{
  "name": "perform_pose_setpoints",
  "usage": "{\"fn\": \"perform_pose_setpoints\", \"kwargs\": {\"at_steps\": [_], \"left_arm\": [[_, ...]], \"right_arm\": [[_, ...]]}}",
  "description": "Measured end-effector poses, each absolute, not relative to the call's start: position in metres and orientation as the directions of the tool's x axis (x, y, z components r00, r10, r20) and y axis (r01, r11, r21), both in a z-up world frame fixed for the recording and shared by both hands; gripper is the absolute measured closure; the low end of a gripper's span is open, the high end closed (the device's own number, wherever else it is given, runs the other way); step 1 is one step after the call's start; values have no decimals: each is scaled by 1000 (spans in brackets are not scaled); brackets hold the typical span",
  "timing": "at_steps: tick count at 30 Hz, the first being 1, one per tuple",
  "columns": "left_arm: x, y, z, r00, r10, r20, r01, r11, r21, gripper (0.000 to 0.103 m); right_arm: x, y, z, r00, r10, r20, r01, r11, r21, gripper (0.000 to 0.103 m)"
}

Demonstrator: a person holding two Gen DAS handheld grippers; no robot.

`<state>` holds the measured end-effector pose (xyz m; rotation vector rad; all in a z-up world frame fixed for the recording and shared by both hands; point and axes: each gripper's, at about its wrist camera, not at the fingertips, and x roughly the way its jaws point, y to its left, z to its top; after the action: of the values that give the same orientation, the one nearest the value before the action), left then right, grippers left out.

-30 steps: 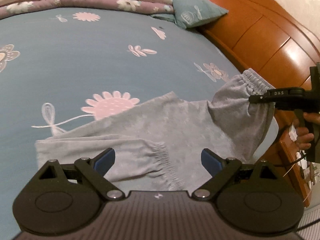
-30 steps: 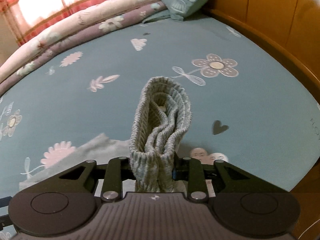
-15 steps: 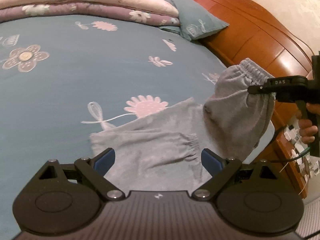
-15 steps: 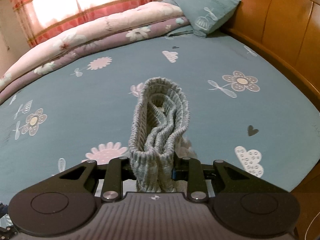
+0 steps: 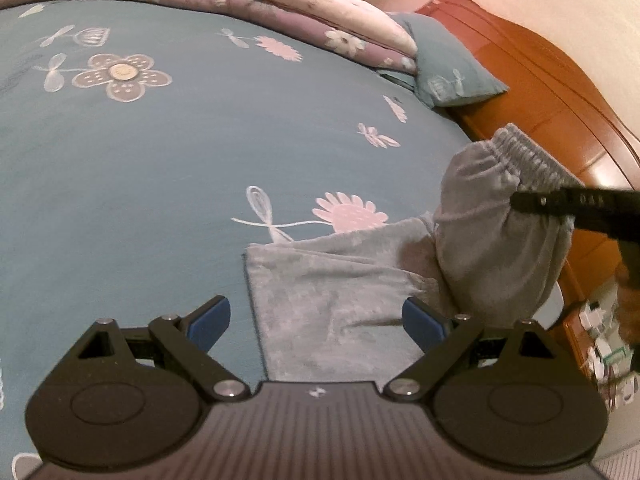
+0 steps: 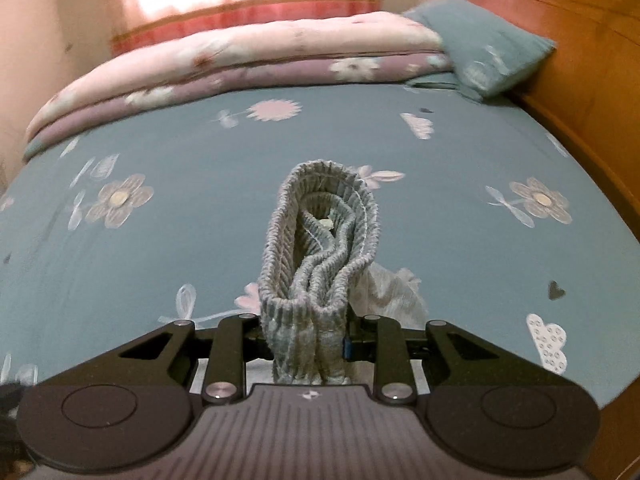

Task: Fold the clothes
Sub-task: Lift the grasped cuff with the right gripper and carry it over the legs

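Grey trousers (image 5: 340, 280) of soft fleece lie at the lower centre-right of my left-wrist view, partly flat on the blue flowered bedsheet (image 5: 160, 160). Their ribbed elastic waistband (image 6: 320, 248) is raised off the sheet at the right of that frame, with cloth hanging from it in a rounded fold.

My right gripper (image 6: 306, 344) is clamped on the bunched waistband; in the right-wrist view the ribbed loop stands up at centre frame. My left gripper (image 5: 316, 320) has its blue pads (image 5: 208, 322) spread wide, with nothing between them, poised over the flat part of the trousers.

The straight left edge of the flat cloth runs down the centre of the left-wrist view. Bare sheet fills the left and upper-centre areas of both views. A wooden headboard (image 5: 540, 100) borders the right side; a folded quilt (image 6: 240, 64) and a teal pillow (image 6: 488, 56) sit along the top.

Only the left-wrist view shows the flat cloth, the right gripper from the side (image 5: 576, 204) and a blurred hand (image 5: 628, 280). Only the right-wrist view shows the curtain (image 6: 240, 8) and the waistband's inside.
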<state>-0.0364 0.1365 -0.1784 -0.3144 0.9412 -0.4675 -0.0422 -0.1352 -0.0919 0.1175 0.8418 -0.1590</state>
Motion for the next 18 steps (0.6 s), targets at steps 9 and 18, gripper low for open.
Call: {"fn": "perform_pose_setpoints", "kwargs": {"at_steps": [9,18], "left_arm": [[-47,163,-184,535,-451,-714,171,886,-432,10],[-56,180,-185,564,-414,-715,115,896,-428,10]], "right_arm": [[-54,-69,-109,641,-96,-762,5,993,-121,72],[-57,-34,-116,658,-125,-742,-89,966,-241,73]]}}
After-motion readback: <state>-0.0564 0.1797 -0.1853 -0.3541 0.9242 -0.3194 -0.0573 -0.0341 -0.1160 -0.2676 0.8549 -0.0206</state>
